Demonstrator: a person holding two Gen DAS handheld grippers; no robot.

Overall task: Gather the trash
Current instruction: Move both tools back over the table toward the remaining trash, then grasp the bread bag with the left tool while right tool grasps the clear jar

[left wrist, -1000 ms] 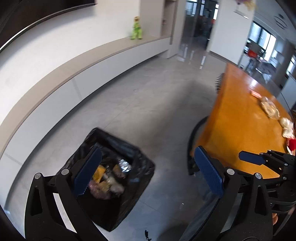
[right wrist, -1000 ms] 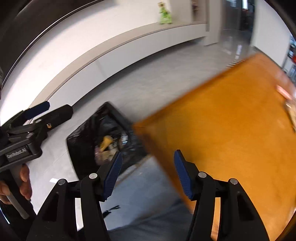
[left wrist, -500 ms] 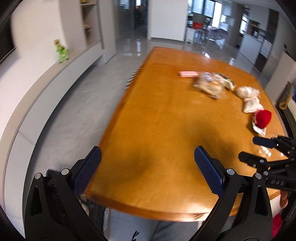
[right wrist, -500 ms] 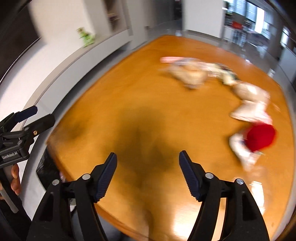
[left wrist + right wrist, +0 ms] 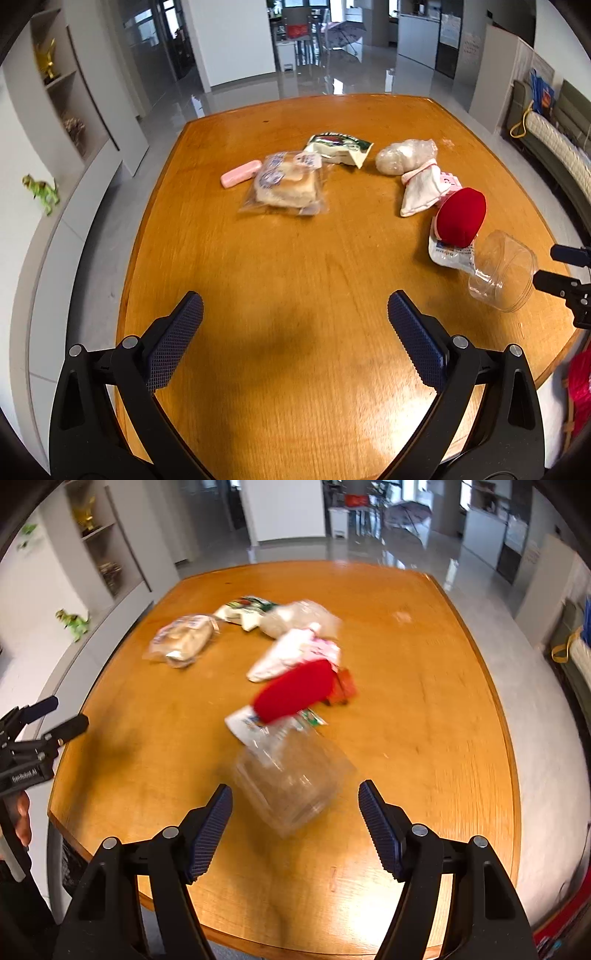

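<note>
A glossy orange-brown wooden table (image 5: 229,295) with rounded corners fills the room's middle. Left of the table, a small green toy dinosaur (image 5: 42,192) stands on a long grey ledge (image 5: 74,221) (beneath white wall shelves (image 5: 70,96)). Beyond the table lies shiny grey floor (image 5: 258,92).

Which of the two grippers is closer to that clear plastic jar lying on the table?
Right. The right gripper sits open just before the clear plastic jar; the left gripper hangs over bare table, off to the jar's side.

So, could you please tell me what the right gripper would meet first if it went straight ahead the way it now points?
Most likely the clear plastic jar lying on its side on the table. It sits just ahead of the open right gripper, roughly centred between the fingers; depth is uncertain, since the picture is blurred.
</note>
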